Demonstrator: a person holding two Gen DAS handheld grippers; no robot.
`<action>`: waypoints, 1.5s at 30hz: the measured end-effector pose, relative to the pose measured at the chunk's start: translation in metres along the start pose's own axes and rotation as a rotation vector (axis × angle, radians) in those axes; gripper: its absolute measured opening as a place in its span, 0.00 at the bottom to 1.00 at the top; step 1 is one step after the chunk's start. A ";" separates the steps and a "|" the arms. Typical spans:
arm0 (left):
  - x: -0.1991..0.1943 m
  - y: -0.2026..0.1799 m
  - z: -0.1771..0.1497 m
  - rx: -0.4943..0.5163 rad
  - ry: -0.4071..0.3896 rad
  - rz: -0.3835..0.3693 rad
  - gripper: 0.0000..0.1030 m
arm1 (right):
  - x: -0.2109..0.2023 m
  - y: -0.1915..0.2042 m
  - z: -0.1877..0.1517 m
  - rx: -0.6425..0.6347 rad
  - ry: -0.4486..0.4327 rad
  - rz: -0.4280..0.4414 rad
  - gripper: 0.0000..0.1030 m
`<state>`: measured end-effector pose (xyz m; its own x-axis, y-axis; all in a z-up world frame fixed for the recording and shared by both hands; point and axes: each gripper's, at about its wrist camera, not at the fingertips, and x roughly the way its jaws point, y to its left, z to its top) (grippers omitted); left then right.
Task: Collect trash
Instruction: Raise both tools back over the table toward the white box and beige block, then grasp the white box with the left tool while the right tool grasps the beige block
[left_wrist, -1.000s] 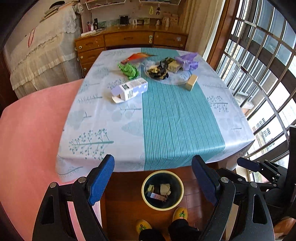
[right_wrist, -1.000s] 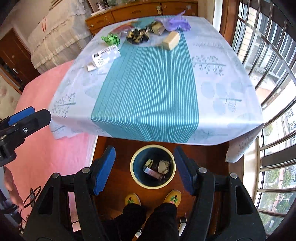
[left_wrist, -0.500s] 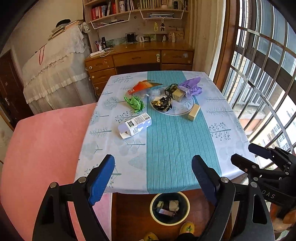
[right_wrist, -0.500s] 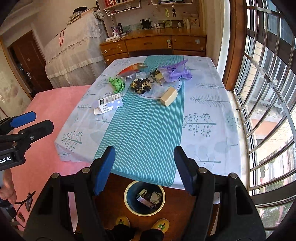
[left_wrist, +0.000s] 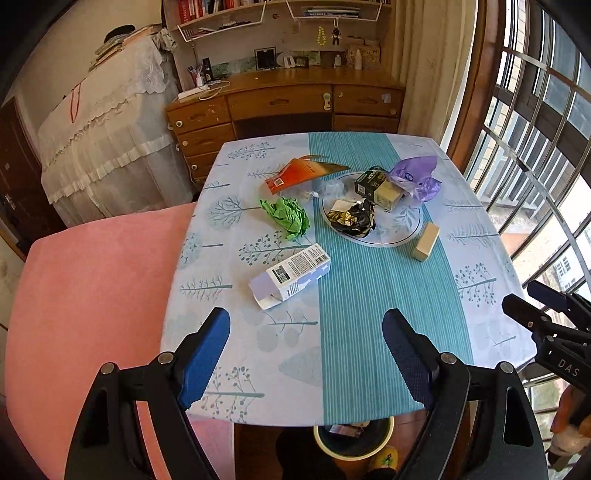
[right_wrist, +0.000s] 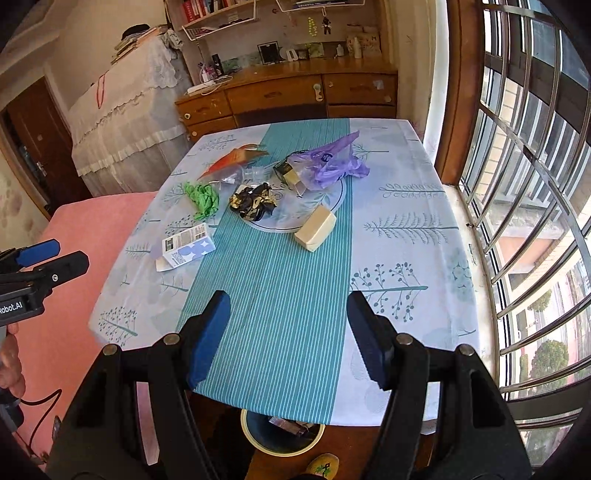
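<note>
Both grippers have risen and swung forward since a second ago: the bin that sat in the lower middle of each view then now peeks out at the bottom edge under the counter, and the whole spread of trash has come into frame.

In the left wrist view, the pink bed (left_wrist: 85, 280) fills the left side. The left gripper (left_wrist: 306, 354) hangs over the near end of the counter (left_wrist: 369, 332), jaws wide and empty. Above them, left of centre, lies a white carton (left_wrist: 291, 275) on its side with one flap open. A crumpled green paper (left_wrist: 288, 216) sits higher, and an orange packet (left_wrist: 299, 173) above that. At centre, black and gold foil (left_wrist: 352, 218) rests on a round plate (left_wrist: 399, 236), with a dark small box (left_wrist: 376, 186) and a purple bag (left_wrist: 417, 177) at the plate's upper rim. A beige block (left_wrist: 426, 242) lies at the plate's right edge. The right gripper (left_wrist: 546, 314) enters at the right edge. The bin (left_wrist: 351, 439) stands on the floor, partly hidden at bottom centre.

In the right wrist view, the right gripper's jaws are likewise wide and empty.
</note>
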<state>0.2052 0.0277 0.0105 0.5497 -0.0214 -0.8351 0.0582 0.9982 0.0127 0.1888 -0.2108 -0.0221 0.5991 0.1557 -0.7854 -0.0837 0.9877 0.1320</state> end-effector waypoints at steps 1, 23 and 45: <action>0.016 0.006 0.009 0.015 0.016 -0.018 0.84 | 0.009 0.000 0.002 0.017 0.008 -0.015 0.61; 0.248 0.023 0.065 0.427 0.291 -0.244 0.81 | 0.200 -0.005 0.060 0.439 0.105 -0.287 0.57; 0.287 0.044 0.072 0.281 0.385 -0.283 0.34 | 0.237 -0.006 0.059 0.440 0.102 -0.301 0.22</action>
<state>0.4257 0.0612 -0.1884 0.1386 -0.2125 -0.9673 0.4087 0.9019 -0.1396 0.3787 -0.1810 -0.1734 0.4629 -0.1111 -0.8794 0.4337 0.8936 0.1154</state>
